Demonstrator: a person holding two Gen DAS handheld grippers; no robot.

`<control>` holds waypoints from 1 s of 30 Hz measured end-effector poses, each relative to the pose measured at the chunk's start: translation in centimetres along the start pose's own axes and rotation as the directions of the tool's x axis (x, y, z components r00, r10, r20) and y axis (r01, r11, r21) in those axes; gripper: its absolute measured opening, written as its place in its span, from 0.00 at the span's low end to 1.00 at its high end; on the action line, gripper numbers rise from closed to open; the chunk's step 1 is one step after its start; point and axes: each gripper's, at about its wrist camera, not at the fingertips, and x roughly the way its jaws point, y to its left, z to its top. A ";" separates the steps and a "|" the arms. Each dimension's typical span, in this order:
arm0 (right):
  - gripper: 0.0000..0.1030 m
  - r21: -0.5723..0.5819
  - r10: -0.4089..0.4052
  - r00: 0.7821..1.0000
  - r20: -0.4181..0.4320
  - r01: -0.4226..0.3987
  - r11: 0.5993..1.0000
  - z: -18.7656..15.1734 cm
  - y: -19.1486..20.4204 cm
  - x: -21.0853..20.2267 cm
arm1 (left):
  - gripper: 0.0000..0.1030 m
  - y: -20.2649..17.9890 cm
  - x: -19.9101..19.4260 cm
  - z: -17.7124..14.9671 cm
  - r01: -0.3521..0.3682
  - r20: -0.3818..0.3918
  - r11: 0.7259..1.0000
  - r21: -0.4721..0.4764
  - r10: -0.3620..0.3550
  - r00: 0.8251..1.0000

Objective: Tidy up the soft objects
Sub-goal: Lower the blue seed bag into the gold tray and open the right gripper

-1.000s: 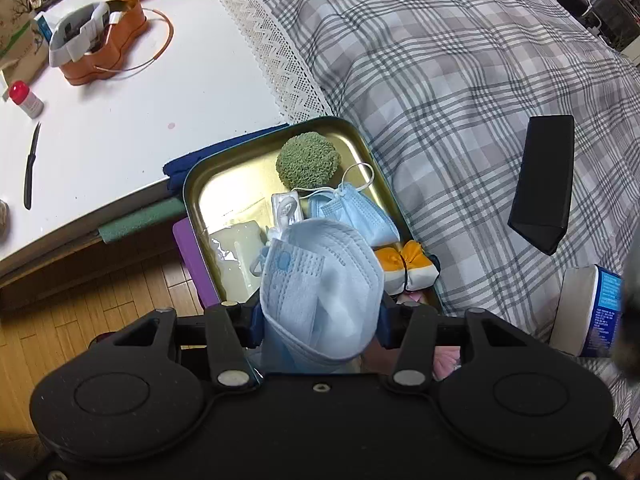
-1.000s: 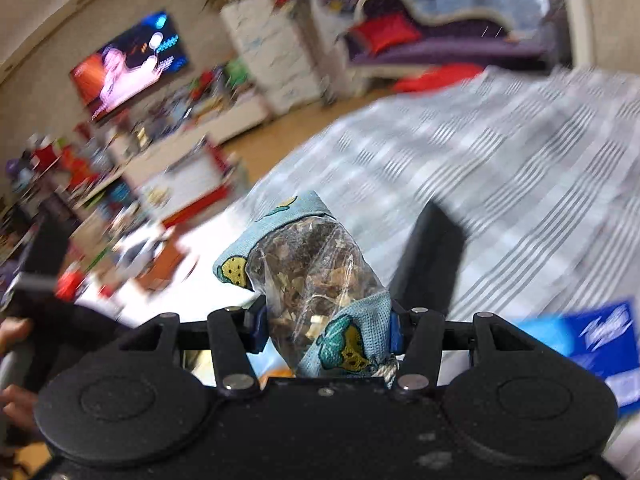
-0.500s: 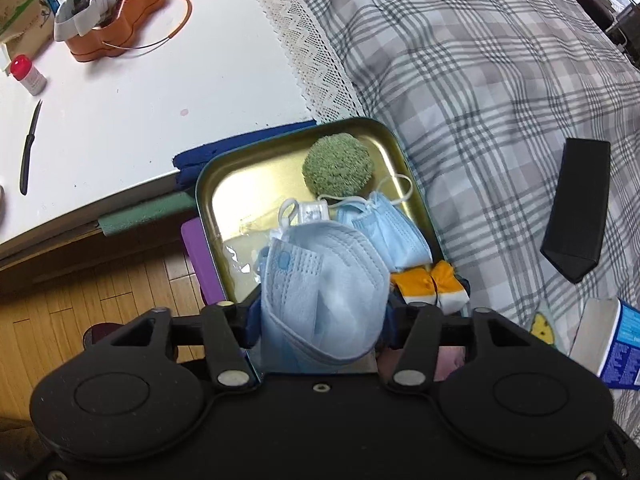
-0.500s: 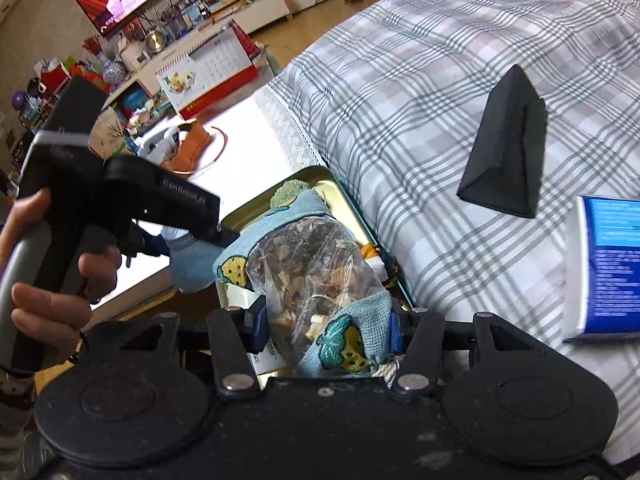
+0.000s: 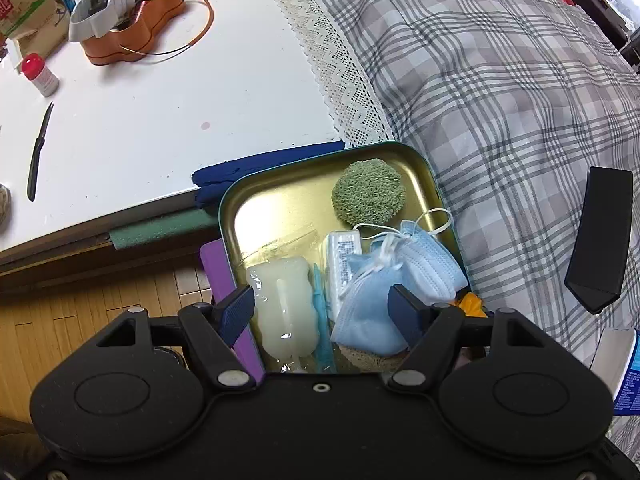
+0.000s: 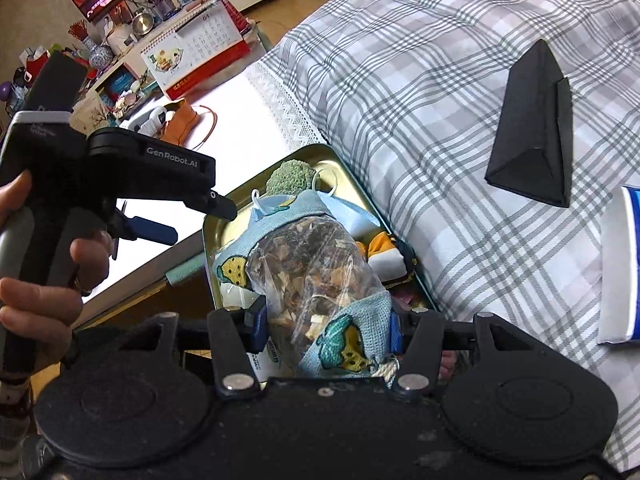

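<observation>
The left tool (image 5: 322,308) hangs over the gold tin tray (image 5: 280,188), its jaws having just been opening and now standing apart; the pale blue face mask (image 5: 364,316) lies loose in the tray between them, and whether the right pad (image 5: 404,312) still brushes its edge I cannot tell. In the left wrist view the tray holds a green knitted puff (image 5: 368,196) at 1 o'clock, a 2nd blue mask (image 5: 428,268) at 3 o'clock beside the 1st, a small white packet (image 5: 340,264) in the middle and a translucent pouch (image 5: 284,308) at 8 o'clock. The tray sits where the white counter (image 5: 160,120) meets the plaid bed cover (image 5: 500,100). On the counter, at 10 o'clock, stand an orange tin (image 5: 132,36), a red-capped bottle (image 5: 40,74) and a black knife (image 5: 38,148). A black folded case (image 5: 600,240) lies on the bed at 3 o'clock, well apart from the tray. The right tool (image 6: 324,326) is clamped on a clear sachet of dried bits wrapped in blue cloth (image 6: 316,276), held above the tray's near end, with the left tool and the hand (image 6: 44,280) gripping it at 9 o'clock. A blue and white box (image 6: 624,264) lies at 3 o'clock.
</observation>
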 end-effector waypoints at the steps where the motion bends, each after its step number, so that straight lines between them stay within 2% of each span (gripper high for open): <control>1: 0.51 -0.007 -0.004 1.000 -0.001 0.004 1.000 0.0 0.2 0.1 | 0.68 0.1 -0.1 -0.1 -0.004 0.003 1.000 -0.002 0.004 1.000; 5: 0.52 -0.020 0.004 1.000 0.004 -0.004 1.000 -0.1 0.9 0.6 | 0.70 0.4 -0.6 -0.6 -0.023 0.024 1.000 -0.003 0.023 0.999; 7: 0.62 -0.022 0.019 1.000 0.012 -0.018 1.000 0.0 1.2 0.7 | 0.72 0.5 -0.8 -0.9 -0.028 0.032 1.000 -0.003 0.028 0.999; 9: 0.66 -0.030 0.003 1.000 0.018 -0.002 1.000 0.0 1.2 0.9 | 0.73 0.5 -1.0 -1.3 -0.030 0.036 1.000 0.000 0.030 0.999; 19: 0.66 0.012 -0.065 0.996 0.059 0.064 0.998 -0.7 -0.6 -1.2 | 0.74 0.5 -1.6 -3.4 -0.046 0.051 0.999 0.001 0.045 0.998; 25: 0.66 -0.009 -0.135 0.986 0.100 0.137 0.991 -2.5 -1.0 -3.1 | 0.76 0.2 -2.8 -5.8 -0.060 0.101 0.998 0.008 0.059 0.993; 30: 0.66 -0.026 -0.188 0.977 0.101 0.192 0.981 -4.6 -1.5 -4.2 | 0.77 -0.5 -3.7 -8.6 -0.087 0.132 0.996 0.032 0.083 0.988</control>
